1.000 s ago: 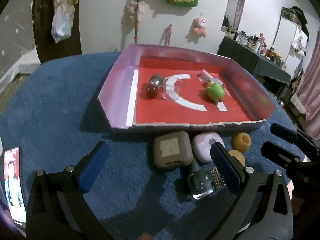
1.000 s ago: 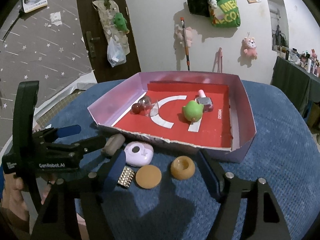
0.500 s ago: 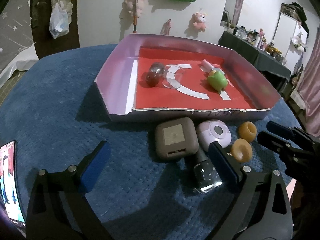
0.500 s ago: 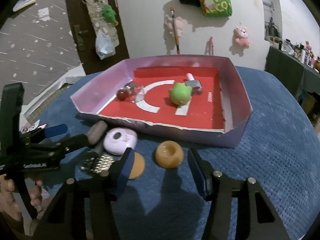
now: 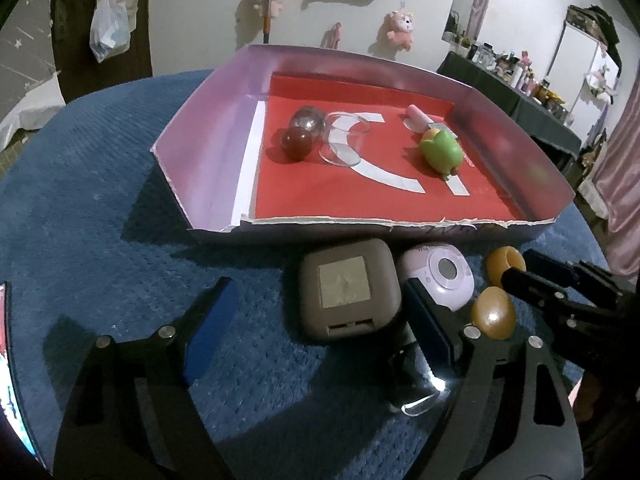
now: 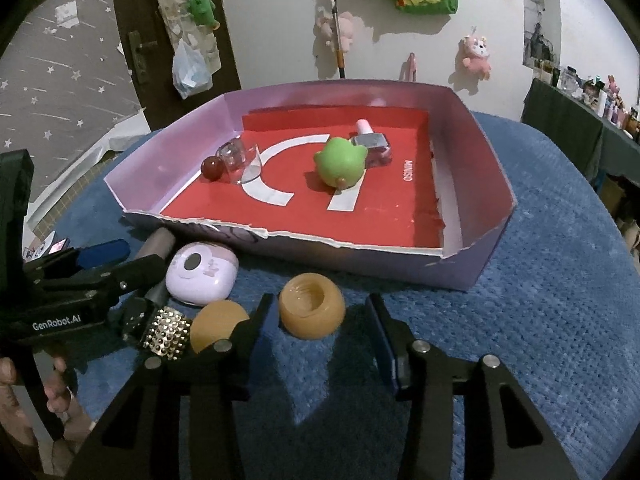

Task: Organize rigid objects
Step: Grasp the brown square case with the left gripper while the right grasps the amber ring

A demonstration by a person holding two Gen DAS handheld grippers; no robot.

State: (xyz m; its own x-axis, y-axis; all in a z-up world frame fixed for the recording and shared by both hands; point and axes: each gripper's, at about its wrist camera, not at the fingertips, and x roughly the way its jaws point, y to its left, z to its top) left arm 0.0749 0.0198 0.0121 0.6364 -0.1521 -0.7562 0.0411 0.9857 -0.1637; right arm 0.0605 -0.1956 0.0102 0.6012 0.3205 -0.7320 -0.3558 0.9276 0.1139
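On the blue cloth, before the purple box (image 5: pixel 200 136), lie a brown square case (image 5: pixel 350 294), a lilac round case (image 5: pixel 438 280), an orange hollow ball (image 6: pixel 311 311), an orange dome (image 6: pixel 218 326) and a dark bottle with a studded cap (image 6: pixel 166 332). My left gripper (image 5: pixel 318 286) straddles the brown case. Its jaws are closing; the left pad is still well clear of the case. My right gripper (image 6: pixel 319 300) has the orange hollow ball between its closing jaws, with a gap at the right pad. The right gripper's fingers (image 5: pixel 536 280) hide part of that ball.
The box (image 6: pixel 480 152) has a red floor holding a green toy (image 6: pixel 340 166), a dark red ball (image 6: pixel 212 168), clear shell halves (image 6: pixel 240 156) and a pink-capped bottle (image 6: pixel 370 140). A phone (image 5: pixel 8 360) lies at the left. A hand (image 6: pixel 52 392) holds the left gripper.
Both grippers have sunk toward the cloth and narrowed their jaws. The left now brackets the brown case, and the right has closed in around the orange hollow ball.
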